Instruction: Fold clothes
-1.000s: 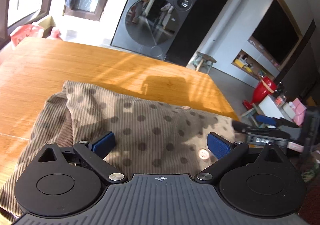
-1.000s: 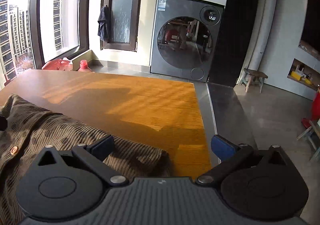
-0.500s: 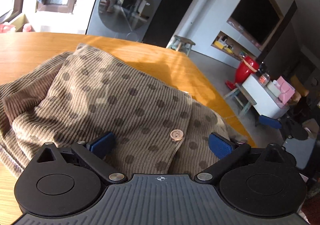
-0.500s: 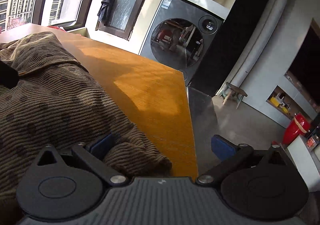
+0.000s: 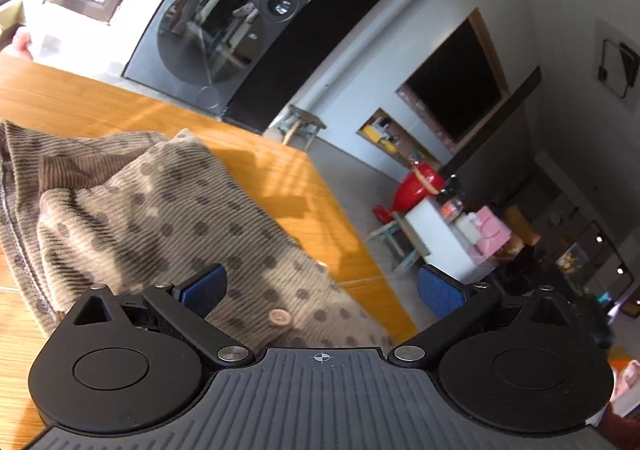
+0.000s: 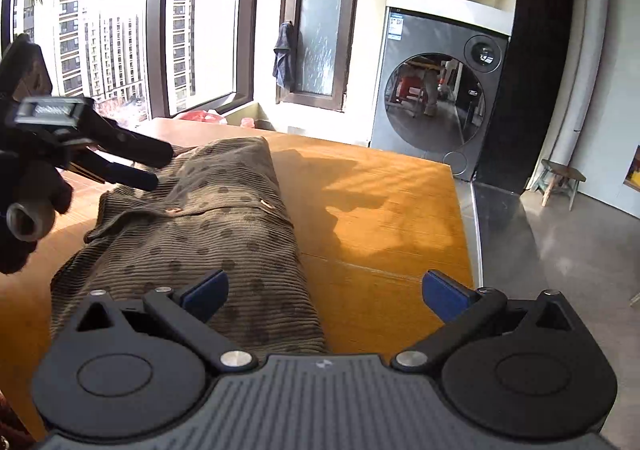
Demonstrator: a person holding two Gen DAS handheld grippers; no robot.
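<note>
I am lifting both open claws (image 5: 320, 286) (image 6: 324, 290) off the folded shirt (image 6: 224, 210); this fold is looking finished.

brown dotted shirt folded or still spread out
Partly folded: the shirt lies doubled into a thick bundle on the table, edges uneven.

We see the shirt (image 6: 224, 218) on the table (image 6: 380, 210), left of its middle; the washer (image 6: 436, 98) stands behind.

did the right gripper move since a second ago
Yes. The right gripper has pulled back and up: the washing machine looks smaller, and more of the brown dotted garment shows ahead.
</note>
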